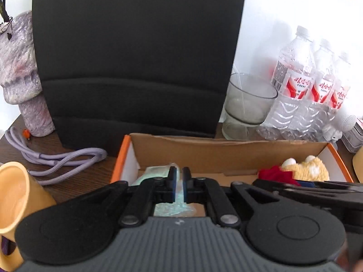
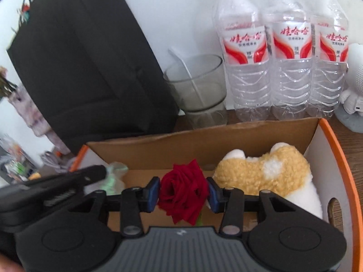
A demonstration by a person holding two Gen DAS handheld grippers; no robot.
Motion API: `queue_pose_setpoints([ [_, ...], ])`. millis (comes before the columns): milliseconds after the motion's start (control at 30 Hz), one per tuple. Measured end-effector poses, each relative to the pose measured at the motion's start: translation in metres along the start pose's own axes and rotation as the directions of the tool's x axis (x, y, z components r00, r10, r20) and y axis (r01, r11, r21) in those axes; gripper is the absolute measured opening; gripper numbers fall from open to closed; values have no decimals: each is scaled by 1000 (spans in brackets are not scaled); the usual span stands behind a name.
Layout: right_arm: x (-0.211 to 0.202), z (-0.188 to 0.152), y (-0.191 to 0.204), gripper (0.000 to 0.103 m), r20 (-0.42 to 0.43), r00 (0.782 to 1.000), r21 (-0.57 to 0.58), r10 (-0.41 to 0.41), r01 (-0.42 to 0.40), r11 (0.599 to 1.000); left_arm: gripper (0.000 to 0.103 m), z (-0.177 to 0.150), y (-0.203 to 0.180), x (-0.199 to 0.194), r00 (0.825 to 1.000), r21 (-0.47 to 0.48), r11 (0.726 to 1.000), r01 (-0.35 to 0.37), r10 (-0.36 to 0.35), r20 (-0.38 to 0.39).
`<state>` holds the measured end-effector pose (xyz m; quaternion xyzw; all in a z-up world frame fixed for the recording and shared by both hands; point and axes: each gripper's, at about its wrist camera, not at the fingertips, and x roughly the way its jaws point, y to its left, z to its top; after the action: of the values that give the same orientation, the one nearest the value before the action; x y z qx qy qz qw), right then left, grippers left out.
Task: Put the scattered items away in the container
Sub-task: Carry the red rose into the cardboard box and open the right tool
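Cardboard box with an orange outer rim is being viewed from both wrist cameras, standing on a dark wooden surface. A red rose is being held between the blue pads of the right gripper above the box interior; its stem is largely hidden behind the gripper body. A yellow-and-white plush toy is lying in the right part of the box, its lower part being cut off by the gripper. The left gripper is being kept nearly closed, only a narrow slit showing between its pads, over a pale green plastic packet in the left part of the box; whether the packet is being pinched cannot be told. Behind the box, a black bag, a smoky glass and 3 water bottles are being seen. A yellow cup and a purple cord are lying left of the box, with the cup partly cut off.
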<state>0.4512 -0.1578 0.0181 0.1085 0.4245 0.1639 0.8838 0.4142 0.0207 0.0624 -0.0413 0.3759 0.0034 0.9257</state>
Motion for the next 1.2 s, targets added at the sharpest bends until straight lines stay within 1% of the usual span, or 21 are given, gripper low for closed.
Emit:
queue_pose_setpoints([
  [33, 4, 0, 2, 43, -13, 1000, 4, 5, -5, 1000, 17, 1, 2, -4, 1000, -12, 1000, 3, -3, 6],
  [67, 6, 0, 4, 48, -25, 1000, 3, 14, -14, 1000, 22, 1, 5, -8, 1000, -20, 1000, 4, -4, 18],
  [100, 6, 1, 7, 61, -34, 999, 2, 30, -30, 1000, 32, 1, 7, -12, 1000, -19, 1000, 0, 0, 28],
  [133, 3, 2, 9, 68, -34, 998, 8, 51, -51, 999, 34, 1, 7, -16, 999, -5, 1000, -10, 10, 33],
  [167, -3, 4, 11, 79, -26, 998, 13, 62, -61, 998, 34, 1, 7, -19, 999, 11, 1000, -22, 22, 39],
  [200, -10, 5, 13, 82, -14, 998, 12, 57, -57, 998, 34, 1, 7, -23, 999, 19, 999, -28, 27, 40],
  [300, -38, 10, 15, 82, 13, 1000, -8, -1, 1, 1000, 38, 2, 10, -35, 1000, -5, 1000, -2, 2, 23],
  [367, -53, 14, 13, 83, -2, 998, -16, -55, 55, 998, 49, 3, 9, -44, 1000, -2, 1000, 4, -4, -3],
  [400, -60, 14, 12, 84, -16, 996, -21, -90, 89, 996, 69, 0, 5, -48, 1000, 15, 1000, 0, 0, -18],
  [433, -66, 12, 12, 85, -31, 992, -31, -124, 123, 992, 92, -5, -2, -51, 999, 45, 999, -8, 9, -37],
  [467, -71, 8, 12, 87, -49, 987, -46, -153, 151, 987, 97, -11, -9, -54, 998, 80, 997, -21, 26, -56],
  [533, -81, 0, 10, 89, -95, 974, -57, -203, 198, 978, 97, -23, -21, -61, 994, 130, 990, -57, 69, -83],
  [567, -88, -6, 9, 89, -110, 970, -57, -217, 212, 976, 97, -28, -25, -67, 992, 132, 989, -71, 84, -95],
  [633, -104, -18, 7, 89, -124, 965, -52, -233, 228, 972, 103, -36, -25, -82, 991, 93, 993, -72, 81, -102],
  [700, -126, -31, 3, 89, -124, 960, -48, -250, 246, 968, 103, -45, -21, -98, 990, 51, 998, -45, 51, -129],
  [767, -147, -46, 3, 89, -116, 957, -57, -266, 261, 964, 103, -53, -17, -109, 985, 21, 999, -49, 52, -166],
  [833, -163, -58, 5, 89, -107, 958, -67, -268, 262, 963, 103, -61, -16, -124, 985, 13, 998, -61, 63, -161],
  [967, -199, -87, 12, 93, -77, 968, -37, -241, 238, 970, 103, -84, -22, -153, 984, 58, 994, -93, 101, -148],
  [1033, -215, -103, 18, 93, -62, 972, -39, -227, 225, 974, 103, -93, -25, -172, 987, 61, 993, -99, 105, -118],
  [1133, -236, -125, 25, 93, 10, 977, -37, -211, 211, 977, 103, -109, -31, -206, 994, 66, 992, -105, 107, -17],
  [1200, -248, -140, 26, 93, 55, 979, -11, -197, 198, 980, 103, -128, -36, -225, 993, 83, 991, -107, 103, 50],
])
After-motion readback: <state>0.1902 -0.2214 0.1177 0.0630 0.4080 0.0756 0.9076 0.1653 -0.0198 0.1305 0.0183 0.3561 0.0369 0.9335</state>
